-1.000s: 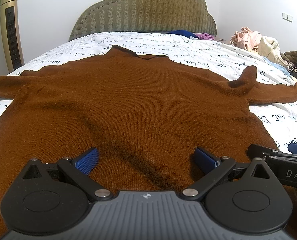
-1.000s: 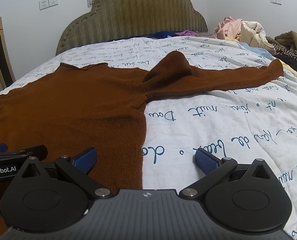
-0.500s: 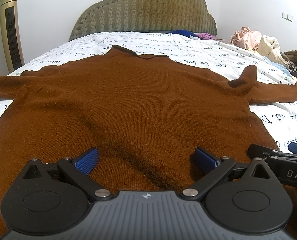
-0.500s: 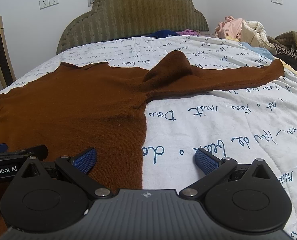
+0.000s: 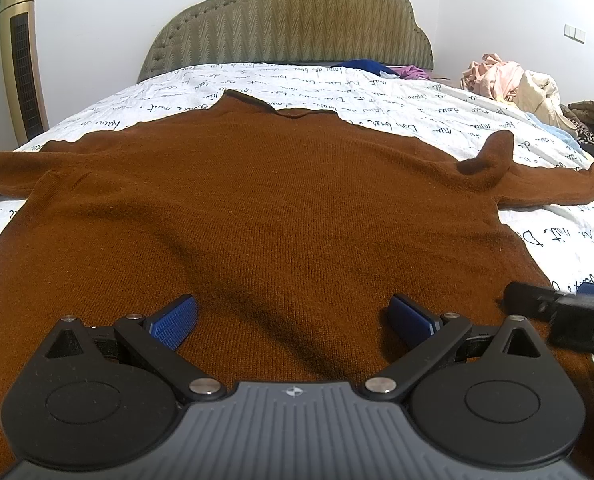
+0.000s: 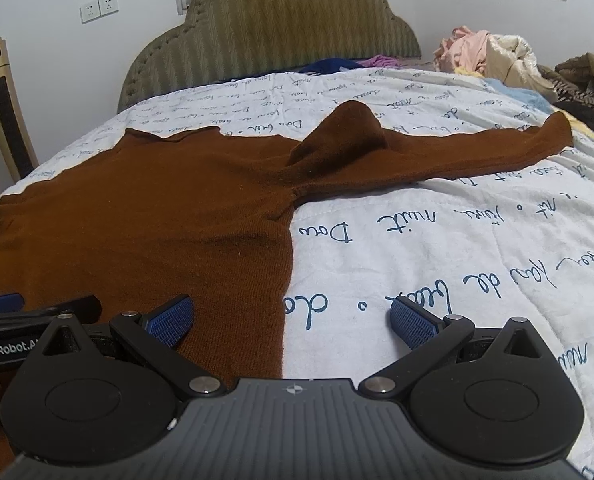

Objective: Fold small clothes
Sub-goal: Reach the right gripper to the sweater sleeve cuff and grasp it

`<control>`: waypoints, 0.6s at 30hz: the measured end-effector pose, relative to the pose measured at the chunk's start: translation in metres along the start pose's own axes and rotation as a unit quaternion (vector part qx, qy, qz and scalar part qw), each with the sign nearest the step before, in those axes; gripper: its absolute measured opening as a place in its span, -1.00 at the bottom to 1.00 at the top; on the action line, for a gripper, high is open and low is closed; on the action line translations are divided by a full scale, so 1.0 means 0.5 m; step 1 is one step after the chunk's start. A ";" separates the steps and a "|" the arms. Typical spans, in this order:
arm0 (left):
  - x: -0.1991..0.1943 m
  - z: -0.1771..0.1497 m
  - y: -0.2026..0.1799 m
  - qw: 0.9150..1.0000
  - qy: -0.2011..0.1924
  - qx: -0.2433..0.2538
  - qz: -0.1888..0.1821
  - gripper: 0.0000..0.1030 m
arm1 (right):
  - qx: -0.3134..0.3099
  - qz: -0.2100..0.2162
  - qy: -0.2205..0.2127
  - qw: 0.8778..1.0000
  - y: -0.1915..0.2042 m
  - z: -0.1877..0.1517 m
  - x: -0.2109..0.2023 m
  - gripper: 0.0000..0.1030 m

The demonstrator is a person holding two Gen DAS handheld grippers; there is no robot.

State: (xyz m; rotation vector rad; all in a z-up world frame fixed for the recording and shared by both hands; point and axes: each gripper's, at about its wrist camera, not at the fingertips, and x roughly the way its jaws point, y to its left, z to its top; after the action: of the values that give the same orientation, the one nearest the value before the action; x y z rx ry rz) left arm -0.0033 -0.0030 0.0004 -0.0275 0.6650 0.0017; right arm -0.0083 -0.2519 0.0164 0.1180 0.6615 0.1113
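Observation:
A brown knit sweater (image 5: 265, 200) lies flat on the bed, collar toward the headboard, sleeves spread out. Its right sleeve (image 6: 437, 152) has a raised hump near the shoulder. My left gripper (image 5: 293, 316) is open and empty, low over the sweater's hem area. My right gripper (image 6: 291, 318) is open and empty, over the sweater's right side edge, one finger above the knit and one above the bedspread. Each gripper shows at the edge of the other's view: the right one in the left wrist view (image 5: 565, 316), the left one in the right wrist view (image 6: 37, 312).
The bed has a white bedspread with blue script (image 6: 457, 260) and an olive padded headboard (image 5: 289, 20). A pile of clothes (image 5: 509, 80) lies at the far right. A gold tower fan (image 5: 21, 60) stands by the left wall.
Both grippers have eased slightly forward over the sweater. Both stay open. The sweater has not moved.

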 end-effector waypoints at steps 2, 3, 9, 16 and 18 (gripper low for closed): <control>-0.003 -0.001 -0.001 1.000 0.000 0.001 0.000 0.99 | 0.011 0.008 0.002 1.000 -0.017 0.011 -0.003 0.99; 0.001 -0.004 -0.005 1.000 0.000 0.001 -0.001 0.99 | 0.018 0.010 0.002 1.000 -0.032 0.020 -0.004 0.99; -0.001 -0.006 -0.005 1.000 0.000 -0.002 -0.004 0.99 | 0.108 -0.010 -0.021 0.994 -0.203 0.108 -0.011 0.99; -0.001 -0.005 -0.005 1.000 0.001 -0.002 -0.003 0.99 | 0.191 -0.047 -0.052 0.979 -0.405 0.191 -0.003 0.99; -0.001 -0.005 -0.005 1.000 0.001 -0.002 -0.003 0.99 | 0.219 -0.044 -0.060 0.973 -0.451 0.207 0.006 0.98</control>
State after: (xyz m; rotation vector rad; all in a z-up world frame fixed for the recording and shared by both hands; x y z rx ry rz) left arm -0.0050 -0.0054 -0.0012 -0.0338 0.6665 -0.0021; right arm 0.0727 -0.4816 0.0628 0.5154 0.5606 -0.1283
